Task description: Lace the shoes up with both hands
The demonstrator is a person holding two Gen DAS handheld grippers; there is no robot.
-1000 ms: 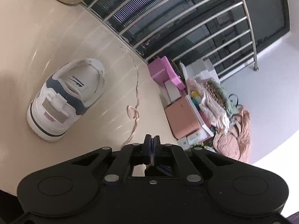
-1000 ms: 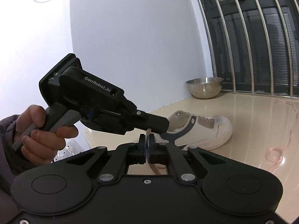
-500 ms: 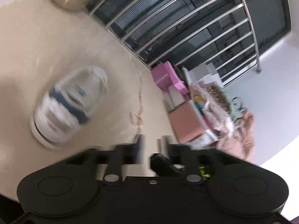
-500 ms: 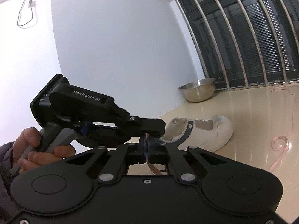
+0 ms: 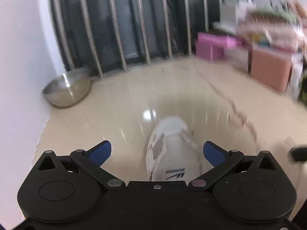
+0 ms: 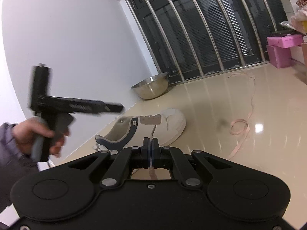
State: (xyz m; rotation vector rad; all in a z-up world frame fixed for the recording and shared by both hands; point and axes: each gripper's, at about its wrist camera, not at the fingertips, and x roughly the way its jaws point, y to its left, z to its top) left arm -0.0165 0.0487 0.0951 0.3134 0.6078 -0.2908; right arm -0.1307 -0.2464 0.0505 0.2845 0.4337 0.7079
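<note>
Shoe (image 5: 168, 149) lies beyond opening left gripper (image 5: 157, 152), nothing between its jaws

The left claw (image 5: 157, 152) is spreading its jaws wide, blue pads (image 5: 99, 151) far apart with nothing pressed between them, angled downward. In the right wrist view it is blurring, level, carried by the left hand (image 6: 38, 136) wrapping the grey handle, a purple sleeve (image 6: 7, 143) at the wrist. The right claw (image 6: 151, 143) is clamping fully closed on a thin pink lace (image 6: 153, 131).
</note>
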